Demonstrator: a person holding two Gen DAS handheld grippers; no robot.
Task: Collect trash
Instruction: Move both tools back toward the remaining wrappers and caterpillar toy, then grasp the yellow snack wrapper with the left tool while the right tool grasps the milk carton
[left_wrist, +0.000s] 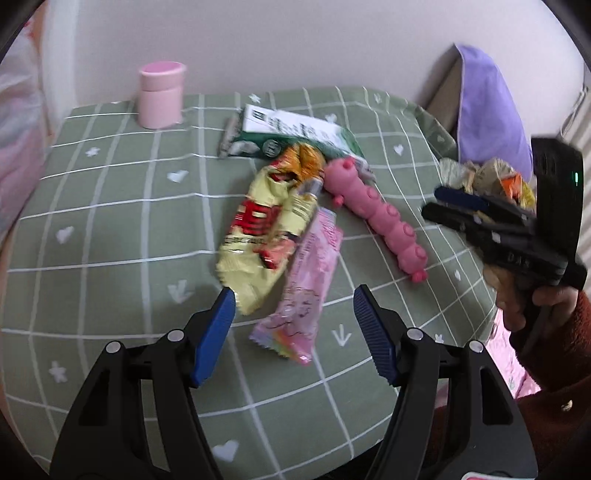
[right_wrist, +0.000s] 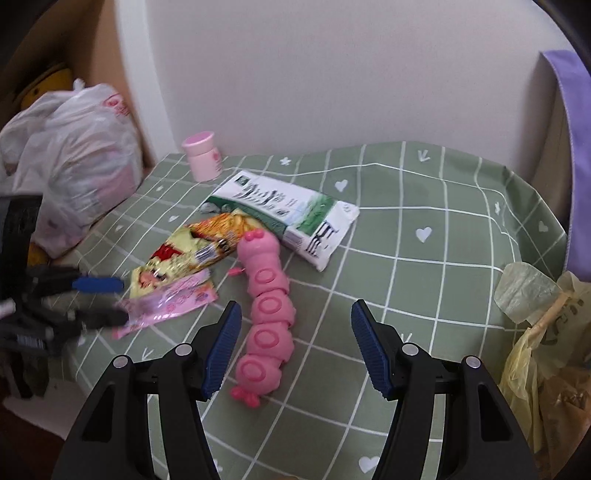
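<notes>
Three wrappers are seen on the green checked cloth (left_wrist: 110, 206): one yellow wrapper (left_wrist: 258, 236), one pink wrapper (left_wrist: 303, 295), one white-and-green packet (left_wrist: 291, 133). One pink caterpillar toy (right_wrist: 269, 314) and one pink jar (left_wrist: 161, 94) are counted. The left gripper (left_wrist: 293, 299) and right gripper (right_wrist: 295, 314) are held wide apart, nothing gripped.

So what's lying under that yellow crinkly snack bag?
The yellow snack bag overlaps the pink candy wrapper's edge; the green checked tablecloth lies below. Anything else beneath is covered.
</notes>
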